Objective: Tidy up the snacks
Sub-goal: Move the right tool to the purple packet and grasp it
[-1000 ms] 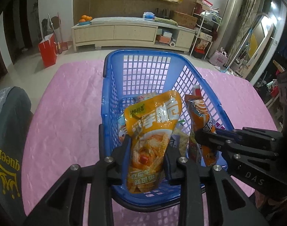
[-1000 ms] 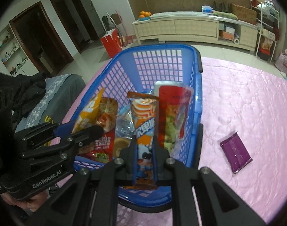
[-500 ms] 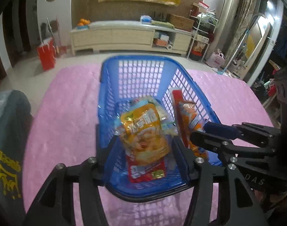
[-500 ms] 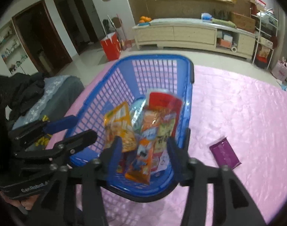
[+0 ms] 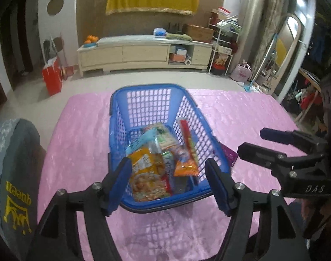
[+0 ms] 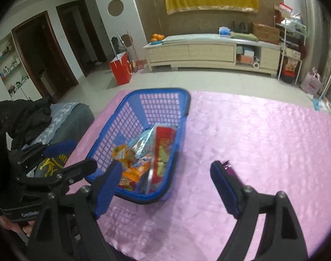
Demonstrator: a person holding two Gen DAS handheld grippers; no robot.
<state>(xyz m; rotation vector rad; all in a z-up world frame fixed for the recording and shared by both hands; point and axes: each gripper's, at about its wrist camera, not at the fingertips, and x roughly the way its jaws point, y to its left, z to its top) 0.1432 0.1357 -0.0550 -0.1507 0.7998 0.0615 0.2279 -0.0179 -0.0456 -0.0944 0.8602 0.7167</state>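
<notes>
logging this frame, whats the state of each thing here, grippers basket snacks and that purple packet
left gripper: open, empty, fingers either side of the basket's near end
right gripper: open, empty
blue basket: upright on the pink cloth, snacks filling its near half
orange snack bag: lying in the basket, at the near end
red snack packet: on edge against the basket's wall
purple packet: outside the basket, on the cloth

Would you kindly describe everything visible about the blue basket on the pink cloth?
The blue basket looks like plastic, with lattice walls, a solid rim and a dark band under its near rim. It sits upright on the pink cloth, open-topped. Several snack packets are piled in its near end; the far end looks bare. Neither gripper touches it.
</notes>
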